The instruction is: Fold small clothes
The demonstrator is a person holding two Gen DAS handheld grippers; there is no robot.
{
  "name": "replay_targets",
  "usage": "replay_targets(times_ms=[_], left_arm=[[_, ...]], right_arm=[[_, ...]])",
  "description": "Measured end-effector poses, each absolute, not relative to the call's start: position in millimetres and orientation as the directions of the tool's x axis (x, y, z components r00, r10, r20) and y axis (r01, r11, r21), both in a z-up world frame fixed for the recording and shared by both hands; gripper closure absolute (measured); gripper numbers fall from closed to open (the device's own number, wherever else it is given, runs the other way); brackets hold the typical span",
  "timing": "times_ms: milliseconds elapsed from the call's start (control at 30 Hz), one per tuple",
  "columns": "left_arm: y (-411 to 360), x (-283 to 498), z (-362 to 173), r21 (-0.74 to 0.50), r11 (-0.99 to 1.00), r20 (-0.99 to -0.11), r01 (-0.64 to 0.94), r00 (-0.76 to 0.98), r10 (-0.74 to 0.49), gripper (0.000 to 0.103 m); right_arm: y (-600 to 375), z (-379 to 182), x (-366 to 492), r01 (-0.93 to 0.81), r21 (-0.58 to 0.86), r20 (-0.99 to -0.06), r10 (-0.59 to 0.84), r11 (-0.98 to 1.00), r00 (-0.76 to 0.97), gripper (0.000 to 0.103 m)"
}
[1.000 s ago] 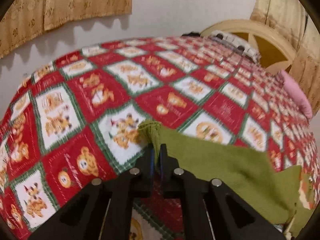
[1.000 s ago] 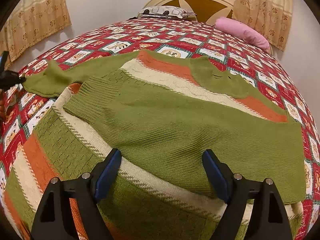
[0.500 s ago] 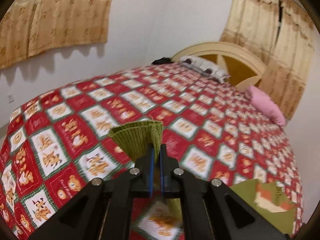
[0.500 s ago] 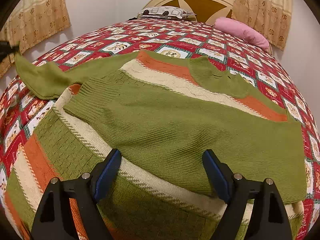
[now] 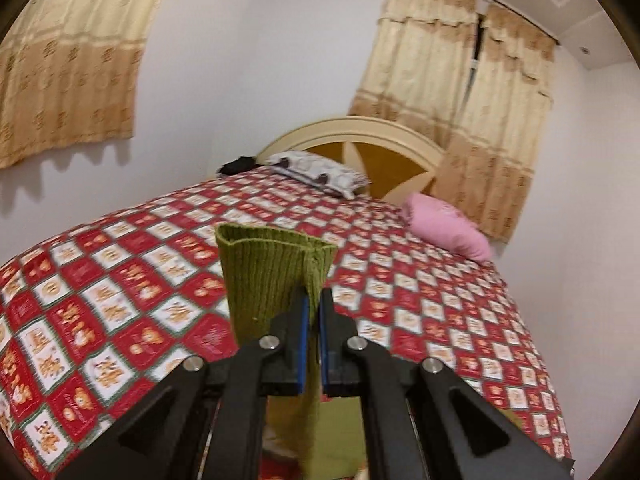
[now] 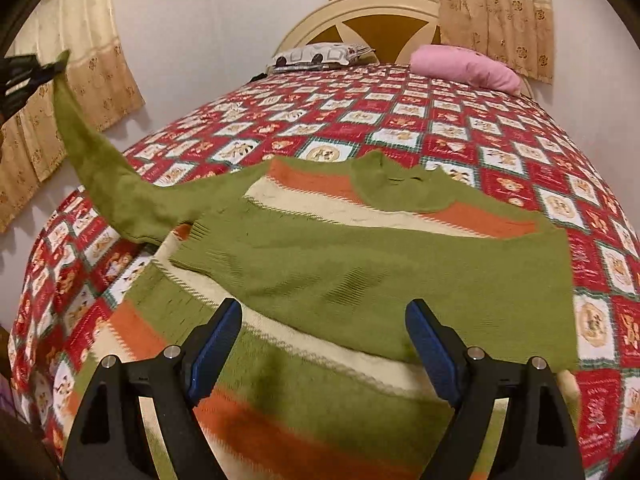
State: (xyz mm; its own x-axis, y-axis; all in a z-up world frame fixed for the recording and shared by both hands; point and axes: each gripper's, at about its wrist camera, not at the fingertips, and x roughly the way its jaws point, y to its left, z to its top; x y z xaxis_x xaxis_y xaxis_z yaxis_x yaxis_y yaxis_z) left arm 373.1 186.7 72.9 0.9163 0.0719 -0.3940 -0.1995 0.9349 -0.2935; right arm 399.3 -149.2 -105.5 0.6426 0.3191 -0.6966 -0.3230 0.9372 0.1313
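Note:
A green sweater point(image 6: 360, 264) with cream and orange stripes lies spread on the bed, one sleeve folded across its body. My left gripper point(image 5: 313, 300) is shut on the ribbed cuff of the other sleeve point(image 5: 272, 272), which stands up in front of it. In the right wrist view that sleeve point(image 6: 96, 168) rises from the sweater's left shoulder to the left gripper point(image 6: 44, 70) at the upper left. My right gripper point(image 6: 324, 320) hovers open above the sweater's lower body, nothing between its fingers.
The bed wears a red and white checked cover point(image 6: 500, 128). A patterned pillow point(image 6: 320, 54) and a pink pillow point(image 6: 468, 68) lie by the cream headboard point(image 6: 360, 8). Curtains point(image 5: 68, 60) hang on the walls. The bed's left edge point(image 6: 28, 280) drops off near the sleeve.
My left gripper has lifted the sleeve cuff from the bed high into the air, and its view has tilted up toward the headboard. The right gripper has drawn back slightly, still open.

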Motion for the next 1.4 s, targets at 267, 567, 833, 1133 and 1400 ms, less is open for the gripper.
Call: replay_targets(times_ms=[267,567,833,1133,1400], left_arm=[[106,388,88,-0.281,0.959,-0.358,-0.044,0.932,-0.062,0.098],[-24,399,50,-0.206,0.970,-0.400,0.127,0.894,-0.202,0.098],[-136,432,-45,-0.059,0.980,-0.600,0.189,0.778,-0.186,0.091],[-108,391,-43,0.062,0.977,-0.550,0.206,0.823,-0.139,0.026],[28,401,-78,0.157,0.984,-0.586,-0.088,0.793,0.165,0.022]], right_arm=[[-181,-110,374,-0.291,0.164,-0.704,0.319,0.942,0.635,0.019],[-203,-131,337,-0.278,0.192,-0.732,0.326,0.941,0.598,0.019],[-203,-152,308,-0.292,0.101,-0.750,0.266,0.951,0.606,0.019],[-209,-156,312,-0.286,0.140,-0.747,0.291,0.948,0.597,0.018],[-235,-141,314,-0.268,0.303,-0.703,0.405,0.914,0.585,0.018]])
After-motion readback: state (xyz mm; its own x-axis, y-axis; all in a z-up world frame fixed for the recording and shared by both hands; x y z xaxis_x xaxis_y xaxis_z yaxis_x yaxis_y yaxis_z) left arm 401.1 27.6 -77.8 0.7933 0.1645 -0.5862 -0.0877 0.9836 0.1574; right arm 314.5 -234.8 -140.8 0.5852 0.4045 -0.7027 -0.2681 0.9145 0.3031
